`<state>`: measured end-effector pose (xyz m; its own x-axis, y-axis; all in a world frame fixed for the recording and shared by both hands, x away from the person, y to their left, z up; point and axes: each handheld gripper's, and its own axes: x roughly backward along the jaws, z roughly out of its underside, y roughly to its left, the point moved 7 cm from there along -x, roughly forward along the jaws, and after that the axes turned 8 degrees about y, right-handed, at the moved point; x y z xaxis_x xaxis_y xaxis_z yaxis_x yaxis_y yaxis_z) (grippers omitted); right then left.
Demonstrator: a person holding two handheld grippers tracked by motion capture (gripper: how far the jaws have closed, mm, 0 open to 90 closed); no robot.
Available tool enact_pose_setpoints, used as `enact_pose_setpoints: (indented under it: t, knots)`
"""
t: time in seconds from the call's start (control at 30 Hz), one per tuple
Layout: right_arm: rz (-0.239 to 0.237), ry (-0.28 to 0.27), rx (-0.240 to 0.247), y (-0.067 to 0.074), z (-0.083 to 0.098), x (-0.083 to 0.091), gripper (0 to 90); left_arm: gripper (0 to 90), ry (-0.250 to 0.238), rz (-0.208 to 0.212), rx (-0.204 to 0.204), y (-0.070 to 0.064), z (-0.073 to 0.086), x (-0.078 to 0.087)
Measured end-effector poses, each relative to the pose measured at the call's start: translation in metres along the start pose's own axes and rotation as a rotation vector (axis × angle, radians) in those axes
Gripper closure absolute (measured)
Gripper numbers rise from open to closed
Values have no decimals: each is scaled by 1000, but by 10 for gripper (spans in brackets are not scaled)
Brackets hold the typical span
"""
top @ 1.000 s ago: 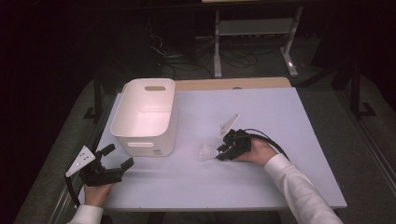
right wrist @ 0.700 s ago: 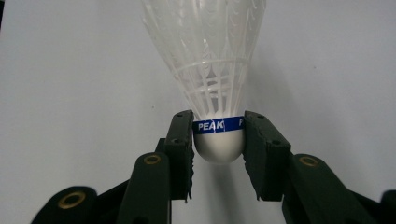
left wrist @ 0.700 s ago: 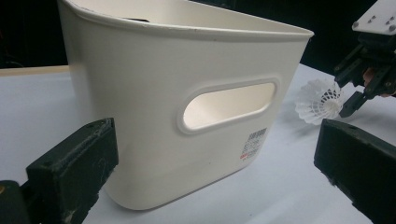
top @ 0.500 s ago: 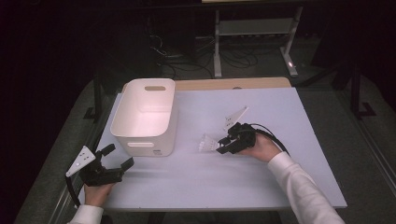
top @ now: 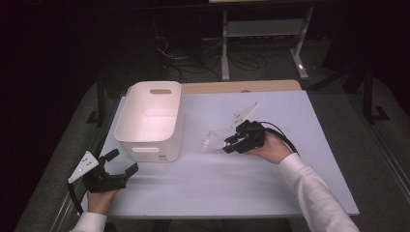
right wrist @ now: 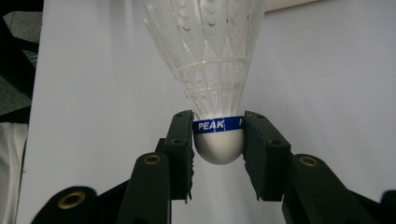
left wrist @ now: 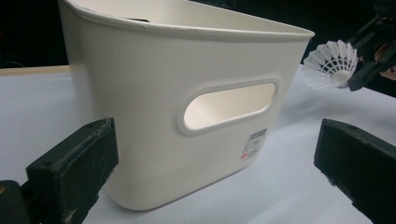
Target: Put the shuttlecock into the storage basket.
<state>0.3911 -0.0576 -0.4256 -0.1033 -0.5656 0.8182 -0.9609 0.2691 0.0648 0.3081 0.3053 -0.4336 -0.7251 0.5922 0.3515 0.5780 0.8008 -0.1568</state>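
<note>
The right claw [top: 231, 143] is pinching a white shuttlecock [top: 215, 141] by its rounded cork base, both pads pressing at the blue band, feather skirt pointing away from the hand. In the high view the shuttlecock is sitting just right of frame centre, between the claw and the white bin [top: 151, 121], and looks lifted off the surface [top: 270, 193], though the height is hard to judge from above. In the right claw view the cork [right wrist: 218, 144] is sitting square between the 2 pads w/ the skirt [right wrist: 205, 46] filling the top of the frame.

Step in hand, as I read it: carrying the shuttlecock over to the bin and dropping it in. To do it well, keep the pinch on the cork, not the skirt, since the feathers would crush. Raise it clear of the bin's rim before travelling left in the frame, then release over the middle of the bin.

The left claw [top: 118, 170] is standing spread wide and holding nothing, lower left of the frame, just in front of the bin. Its own view is showing the bin's side wall and handle slot [left wrist: 229, 106] close up, w/ the shuttlecock [left wrist: 329, 65] at upper right.

Nothing is lying on the path btwn shuttlecock and bin; the near rim is the 1 obstacle.
</note>
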Motion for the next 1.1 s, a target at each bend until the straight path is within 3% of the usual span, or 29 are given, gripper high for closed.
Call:
enact_pose_setpoints:
  t: [0.6,0.7,1.1]
  knots:
    - [34,-30,5,2,-31,27,629,0,4,-2,-8,0,0,1]
    - [33,-59,7,2,-37,29,629,0,1,-1,-6,0,0,0]
    - [36,-73,29,-2,-55,27,629,0,1,1,-12,0,0,1]
